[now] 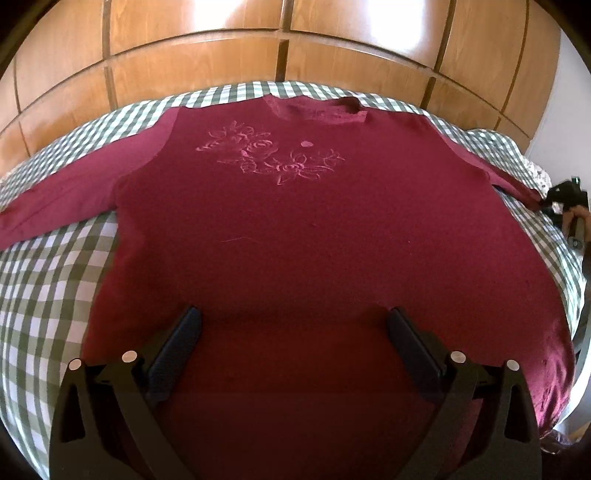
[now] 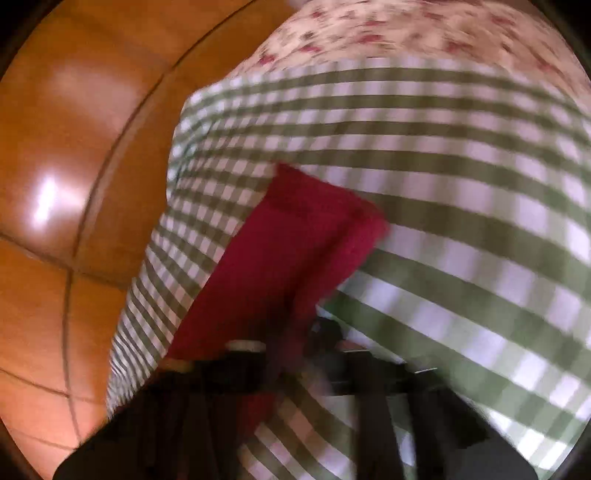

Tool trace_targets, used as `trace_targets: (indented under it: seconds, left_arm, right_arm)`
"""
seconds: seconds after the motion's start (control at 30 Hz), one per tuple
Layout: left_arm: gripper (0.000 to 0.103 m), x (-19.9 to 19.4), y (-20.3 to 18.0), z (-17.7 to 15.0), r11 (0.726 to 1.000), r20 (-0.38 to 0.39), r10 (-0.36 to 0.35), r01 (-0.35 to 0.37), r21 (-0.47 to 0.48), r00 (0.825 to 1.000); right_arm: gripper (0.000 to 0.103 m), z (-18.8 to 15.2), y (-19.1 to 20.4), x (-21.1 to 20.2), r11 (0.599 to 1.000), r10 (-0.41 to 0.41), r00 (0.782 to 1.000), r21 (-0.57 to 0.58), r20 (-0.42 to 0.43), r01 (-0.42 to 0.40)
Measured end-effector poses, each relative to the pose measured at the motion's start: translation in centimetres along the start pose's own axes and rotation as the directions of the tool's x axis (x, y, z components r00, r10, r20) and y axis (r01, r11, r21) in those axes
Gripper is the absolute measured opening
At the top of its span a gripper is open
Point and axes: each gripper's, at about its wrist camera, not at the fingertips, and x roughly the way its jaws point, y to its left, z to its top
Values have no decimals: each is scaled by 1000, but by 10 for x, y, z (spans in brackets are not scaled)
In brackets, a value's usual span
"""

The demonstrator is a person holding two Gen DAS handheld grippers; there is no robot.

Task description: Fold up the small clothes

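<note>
A dark red long-sleeved top [image 1: 295, 229] with pink flower embroidery lies flat and face up on a green-and-white checked cover [image 1: 40, 288], collar at the far side. My left gripper [image 1: 293, 325] is open and empty, hovering over the lower hem. In the left wrist view my right gripper [image 1: 554, 201] sits at the end of the top's right sleeve at the far right. In the blurred right wrist view that red sleeve [image 2: 280, 251] runs between the fingers of my right gripper [image 2: 291, 343], which are shut on it.
A wooden panelled wardrobe [image 1: 288, 48] stands close behind the bed. A floral cloth [image 2: 406, 29] lies beyond the checked cover on the right side. The bed edge drops off at the right [image 1: 576, 332].
</note>
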Motion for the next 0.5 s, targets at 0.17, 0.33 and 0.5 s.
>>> trace_targets:
  seconds: [0.17, 0.33, 0.5]
  left_arm:
    - [99, 0, 0, 2, 1000, -6, 5, -5, -16, 1000]
    - [99, -4, 5, 3, 999, -8, -33, 33, -33, 999]
    - [99, -10, 13, 9, 993, -33, -89, 86, -78, 996]
  right_arm:
    - [5, -24, 74, -35, 956, 204, 979, -216, 11, -197]
    - [5, -87, 169, -61, 834, 382, 917, -386, -111, -394]
    - [5, -179, 253, -67, 697, 443, 851, -490, -281, -524]
